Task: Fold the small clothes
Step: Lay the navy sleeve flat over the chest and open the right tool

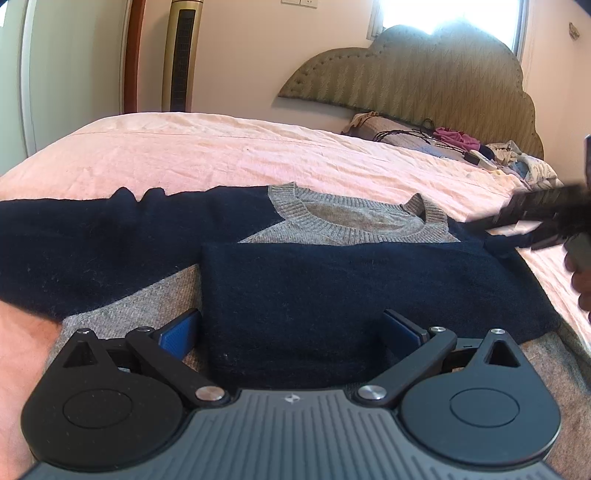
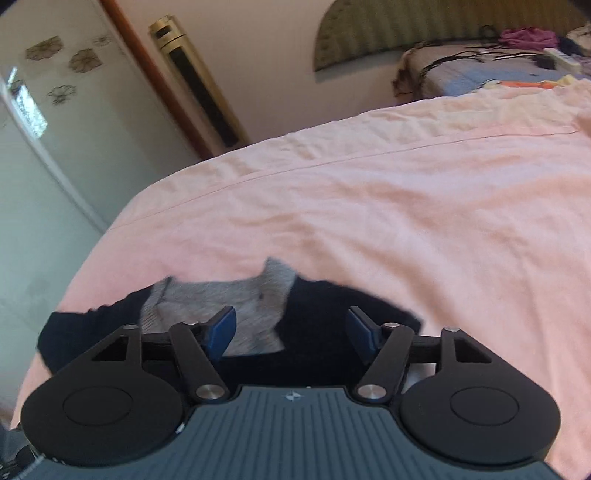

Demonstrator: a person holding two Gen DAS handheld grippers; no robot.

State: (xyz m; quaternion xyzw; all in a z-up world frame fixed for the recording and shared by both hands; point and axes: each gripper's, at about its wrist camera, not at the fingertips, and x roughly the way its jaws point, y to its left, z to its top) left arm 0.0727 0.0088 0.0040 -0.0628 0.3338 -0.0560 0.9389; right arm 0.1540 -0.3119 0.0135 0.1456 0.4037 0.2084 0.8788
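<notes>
Navy-and-grey sweater (image 1: 295,258) is lying on the pink bed (image 1: 221,155), one sleeve folded across its chest between the spread left tongs (image 1: 291,328). Right tongs (image 2: 291,328), spread and empty, are hovering above the collar; the other sleeve likely needs gripping next.

A pink-sheeted bed (image 1: 221,155), scalloped headboard (image 1: 424,74), pale walls, and perhaps a sunlit window (image 1: 443,14) behind.
</notes>
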